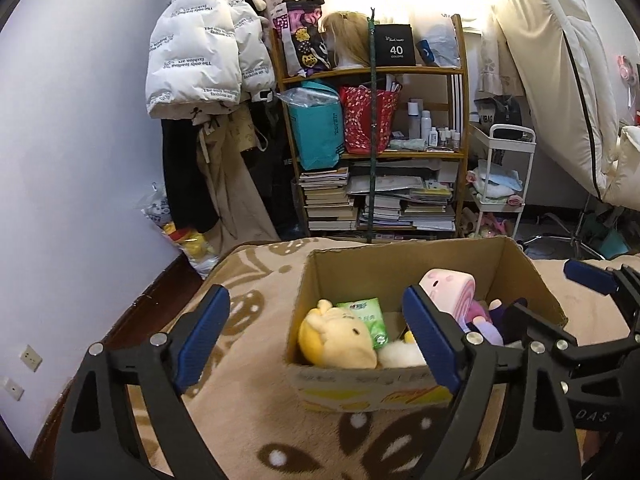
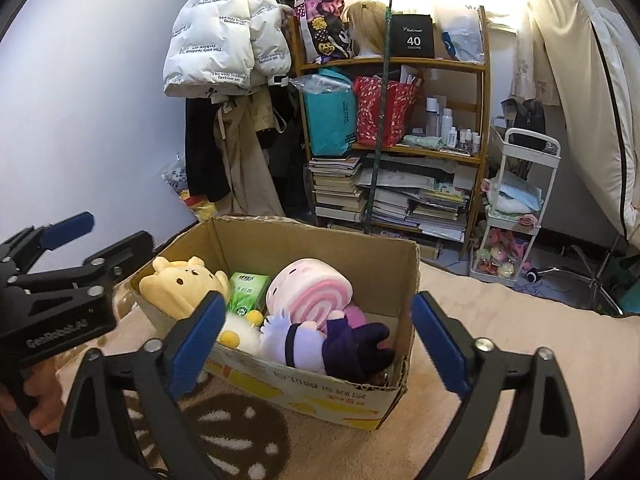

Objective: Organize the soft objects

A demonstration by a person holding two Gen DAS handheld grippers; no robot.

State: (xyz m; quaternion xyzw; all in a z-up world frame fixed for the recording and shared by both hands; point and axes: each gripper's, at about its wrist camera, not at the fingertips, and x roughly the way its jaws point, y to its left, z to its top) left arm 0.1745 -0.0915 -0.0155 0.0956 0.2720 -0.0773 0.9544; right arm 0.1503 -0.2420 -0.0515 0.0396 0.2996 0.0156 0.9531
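Note:
A cardboard box (image 1: 360, 384) (image 2: 320, 392) stands open on a beige patterned blanket (image 1: 248, 400). Inside lie a yellow bear plush (image 1: 340, 336) (image 2: 180, 284), a green tissue pack (image 1: 366, 316) (image 2: 246, 290), a pink swirl-roll plush (image 1: 448, 284) (image 2: 308, 288), a purple and dark-blue doll (image 2: 320, 340) and a white fluffy plush (image 2: 240, 330). My left gripper (image 1: 316, 294) (image 2: 104, 236) hovers at the box's near left side, open and empty. My right gripper (image 2: 318, 298) (image 1: 556, 292) is open in front of the box's near right side, holding nothing.
Behind the bed stands a wooden shelf (image 1: 372, 72) crowded with bags, books and bottles. A white puffer coat (image 1: 200, 48) hangs at the left and a white trolley (image 2: 520, 208) stands at the right. A hand (image 2: 44, 396) holds the left gripper.

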